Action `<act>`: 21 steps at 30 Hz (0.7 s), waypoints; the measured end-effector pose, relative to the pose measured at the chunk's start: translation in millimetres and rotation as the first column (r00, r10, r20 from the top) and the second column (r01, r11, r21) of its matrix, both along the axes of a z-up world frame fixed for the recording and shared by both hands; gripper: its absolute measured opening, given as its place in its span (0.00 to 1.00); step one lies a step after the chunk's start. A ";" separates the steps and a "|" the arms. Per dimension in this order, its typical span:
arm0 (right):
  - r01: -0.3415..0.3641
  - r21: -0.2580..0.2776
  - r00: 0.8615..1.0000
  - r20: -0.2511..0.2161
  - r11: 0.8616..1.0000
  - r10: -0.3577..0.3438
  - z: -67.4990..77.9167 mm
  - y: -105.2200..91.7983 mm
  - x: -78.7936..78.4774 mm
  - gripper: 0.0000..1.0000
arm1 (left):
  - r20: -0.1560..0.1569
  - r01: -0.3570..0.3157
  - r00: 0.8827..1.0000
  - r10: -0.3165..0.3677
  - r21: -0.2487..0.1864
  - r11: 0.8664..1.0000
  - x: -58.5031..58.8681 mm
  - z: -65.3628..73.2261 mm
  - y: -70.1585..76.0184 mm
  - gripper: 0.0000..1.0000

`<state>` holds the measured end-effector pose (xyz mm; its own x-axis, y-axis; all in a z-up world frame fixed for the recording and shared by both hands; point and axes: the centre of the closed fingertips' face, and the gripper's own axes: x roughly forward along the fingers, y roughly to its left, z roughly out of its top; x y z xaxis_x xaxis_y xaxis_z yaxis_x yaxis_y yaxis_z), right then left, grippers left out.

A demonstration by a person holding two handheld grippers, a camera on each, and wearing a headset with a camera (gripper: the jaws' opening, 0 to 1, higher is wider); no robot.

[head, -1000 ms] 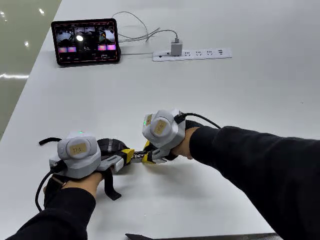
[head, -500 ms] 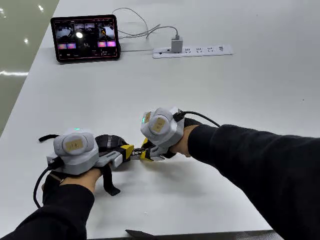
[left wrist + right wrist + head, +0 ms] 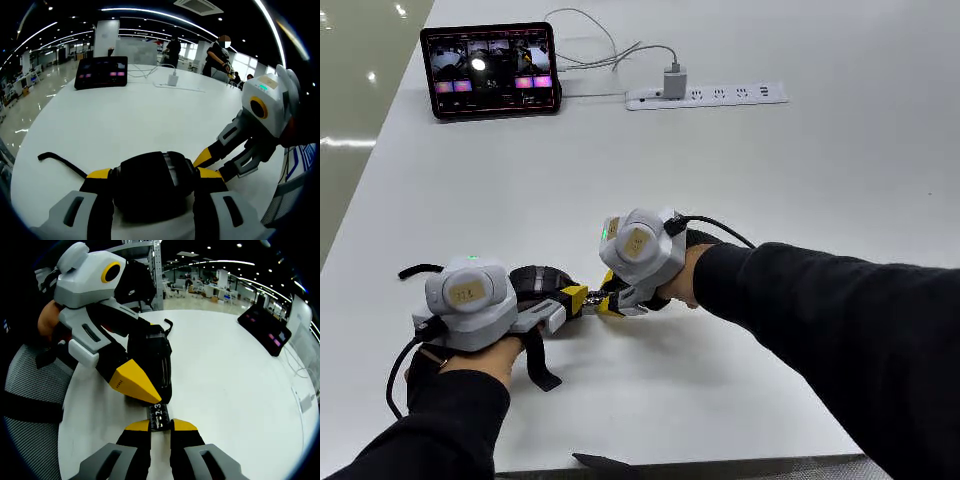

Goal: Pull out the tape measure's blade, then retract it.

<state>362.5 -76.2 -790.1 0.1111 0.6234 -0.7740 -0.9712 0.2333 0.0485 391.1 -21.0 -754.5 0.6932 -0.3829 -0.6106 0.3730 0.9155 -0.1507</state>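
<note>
A black tape measure case (image 3: 538, 283) lies on the white table, and my left gripper (image 3: 561, 292) is shut on it. In the left gripper view the case (image 3: 152, 182) sits clamped between the yellow-tipped jaws of the left gripper (image 3: 154, 172). A short length of blade (image 3: 159, 415), with printed numbers, sticks out of the case (image 3: 155, 360). My right gripper (image 3: 160, 426) is shut on the blade's end, close to the case. In the head view the right gripper (image 3: 607, 304) meets the left one tip to tip.
The case's black wrist strap (image 3: 536, 362) trails on the table toward me. A tablet (image 3: 490, 68) and a power strip (image 3: 710, 95) with a charger and cables lie at the far side. The table's left edge (image 3: 365, 190) drops to the floor.
</note>
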 end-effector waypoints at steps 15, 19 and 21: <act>0.005 0.021 1.000 0.002 1.000 -0.005 0.5 8.7 -0.3 0.10 | -0.004 -0.001 1.000 0.001 -0.007 1.000 1.9 0.5 0.9 0.59; 0.005 0.019 1.000 0.002 1.000 -0.005 0.4 10.4 -0.3 0.10 | -0.004 -0.001 1.000 0.001 -0.008 1.000 2.2 0.0 1.2 0.59; 0.003 0.020 1.000 0.003 1.000 -0.003 0.4 11.1 -0.3 0.10 | -0.004 -0.001 1.000 0.001 -0.008 1.000 2.2 0.1 1.1 0.59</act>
<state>362.3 -65.1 -789.7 0.1155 0.6383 -0.7611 -0.9706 0.2354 0.0501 393.3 -19.9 -754.4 0.6913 -0.3871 -0.6102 0.3713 0.9147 -0.1596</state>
